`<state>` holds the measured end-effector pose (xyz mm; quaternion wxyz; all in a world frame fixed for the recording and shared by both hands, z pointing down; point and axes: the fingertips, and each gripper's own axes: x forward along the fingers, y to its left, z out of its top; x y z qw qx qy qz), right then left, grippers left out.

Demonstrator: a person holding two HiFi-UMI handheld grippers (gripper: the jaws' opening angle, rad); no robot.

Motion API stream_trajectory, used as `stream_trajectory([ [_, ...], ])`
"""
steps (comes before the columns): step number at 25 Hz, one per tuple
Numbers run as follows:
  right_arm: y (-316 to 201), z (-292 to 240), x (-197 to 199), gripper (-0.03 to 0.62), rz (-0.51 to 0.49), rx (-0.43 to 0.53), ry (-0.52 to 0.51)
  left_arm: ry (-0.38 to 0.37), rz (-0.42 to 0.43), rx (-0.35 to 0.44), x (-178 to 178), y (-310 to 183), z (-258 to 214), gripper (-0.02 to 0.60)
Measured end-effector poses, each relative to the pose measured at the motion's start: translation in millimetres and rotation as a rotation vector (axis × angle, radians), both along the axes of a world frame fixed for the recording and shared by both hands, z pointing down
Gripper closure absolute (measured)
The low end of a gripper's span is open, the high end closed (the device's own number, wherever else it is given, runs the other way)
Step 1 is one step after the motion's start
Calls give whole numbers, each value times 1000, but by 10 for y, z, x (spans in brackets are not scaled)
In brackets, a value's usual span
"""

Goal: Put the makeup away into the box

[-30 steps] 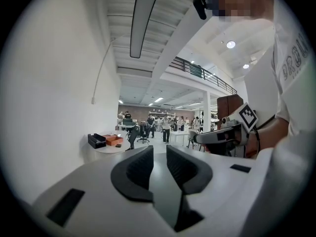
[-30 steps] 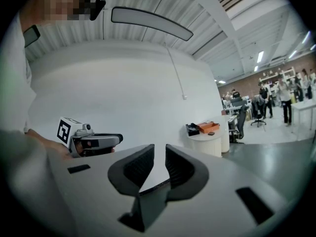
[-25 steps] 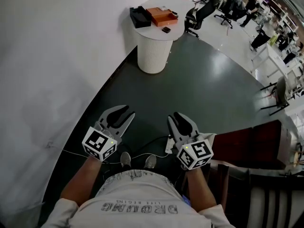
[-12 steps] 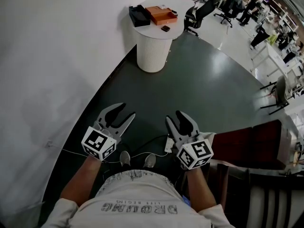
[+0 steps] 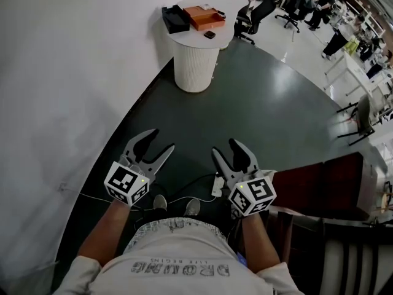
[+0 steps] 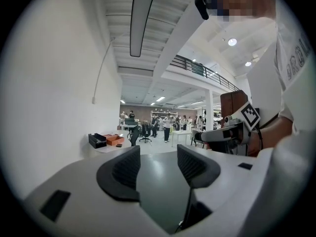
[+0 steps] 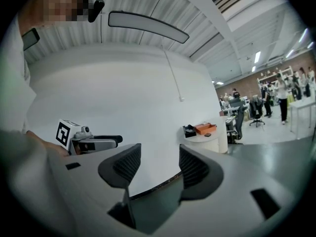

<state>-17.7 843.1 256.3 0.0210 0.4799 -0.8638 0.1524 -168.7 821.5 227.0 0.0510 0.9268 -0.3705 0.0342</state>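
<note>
Far ahead stands a round white table [image 5: 195, 57]. On its top lie a black box [image 5: 175, 18], an open orange box [image 5: 206, 17] and a small dark makeup item [image 5: 209, 34]. The person holds both grippers at waist height, well short of the table. My left gripper [image 5: 158, 141] has its jaws opening, with nothing between them. The jaws of my right gripper [image 5: 226, 149] are also opening and are empty. The left gripper view looks past its own jaws to the black box [image 6: 97, 140] and orange box [image 6: 114, 139] in the distance. In the right gripper view the table [image 7: 211, 141] is also small and far.
A curved white wall [image 5: 67, 91] runs along the left of the dark floor. A black office chair [image 5: 256, 16] stands right of the table. Dark red furniture [image 5: 319, 186] sits close on the right. A white cable [image 5: 196, 186] trails at the person's feet. People and desks fill the far room.
Both grippers' jaws have spread wider apart. The hands have stayed in place, and the table sits slightly higher and further left in the head view.
</note>
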Motion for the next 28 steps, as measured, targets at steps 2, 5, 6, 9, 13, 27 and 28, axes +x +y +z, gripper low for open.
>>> stream_trajectory([
  [2, -27, -5, 56, 350, 4, -4, 3, -2, 1, 1, 70, -16, 11, 334],
  [5, -73, 22, 165, 344, 8, 3, -6, -8, 4, 5, 196, -46, 20, 328],
  [6, -96, 24, 199, 342, 14, 3, -10, -10, 5, 5, 236, -62, 23, 325],
  [9, -169, 27, 269, 341, 29, 2, -16, -13, 11, 2, 352, -102, 47, 321],
  [13, -273, 30, 338, 339, 30, 0, -40, -11, 16, 1, 486, -187, 58, 315],
  [27, -824, 312, 574, 340, 58, -51, -46, 4, 27, -15, 531, -926, 259, 314],
  [28, -900, 335, 593, 341, 66, -54, -46, 4, 33, -18, 545, -1018, 287, 314],
])
